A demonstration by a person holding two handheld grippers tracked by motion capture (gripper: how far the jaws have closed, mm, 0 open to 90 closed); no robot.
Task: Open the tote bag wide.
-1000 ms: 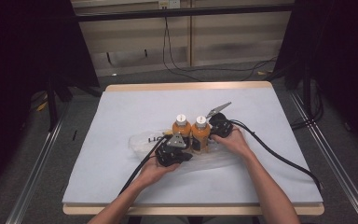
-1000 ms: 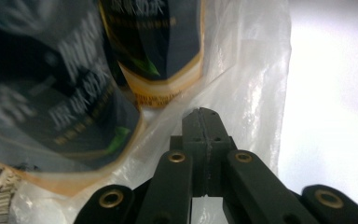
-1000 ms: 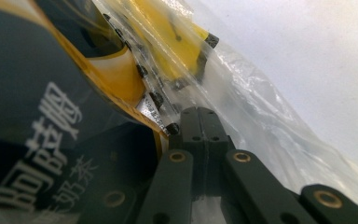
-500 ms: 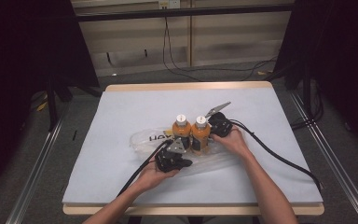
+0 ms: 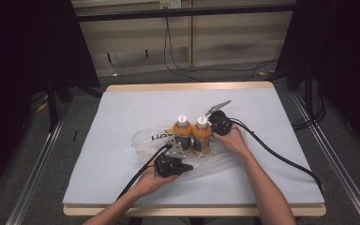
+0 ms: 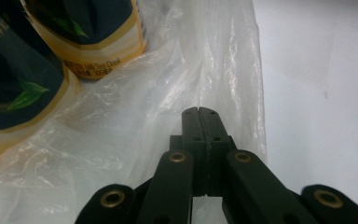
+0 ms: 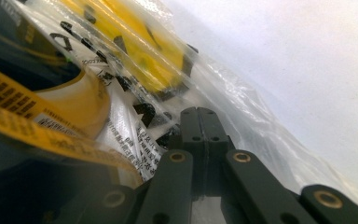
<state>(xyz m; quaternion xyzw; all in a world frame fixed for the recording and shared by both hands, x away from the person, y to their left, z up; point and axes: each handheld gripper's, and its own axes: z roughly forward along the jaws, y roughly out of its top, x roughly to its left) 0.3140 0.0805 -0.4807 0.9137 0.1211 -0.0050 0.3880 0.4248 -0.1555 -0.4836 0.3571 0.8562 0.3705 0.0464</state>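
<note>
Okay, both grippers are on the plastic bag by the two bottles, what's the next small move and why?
Probably lift both grippers slightly, drawing the plastic bag up around the two bottles. The left gripper and right gripper look shut on its film, and the bottles stand upright on the bag.

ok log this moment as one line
left gripper: shut on plastic bag | right gripper: shut on plastic bag | two bottles: upright on bag

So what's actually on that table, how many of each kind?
Bottles: 2, one beside the other, orange with white caps
Plastic bag: 1
Grippers: 2, left gripper and right gripper
Total: 5
</note>
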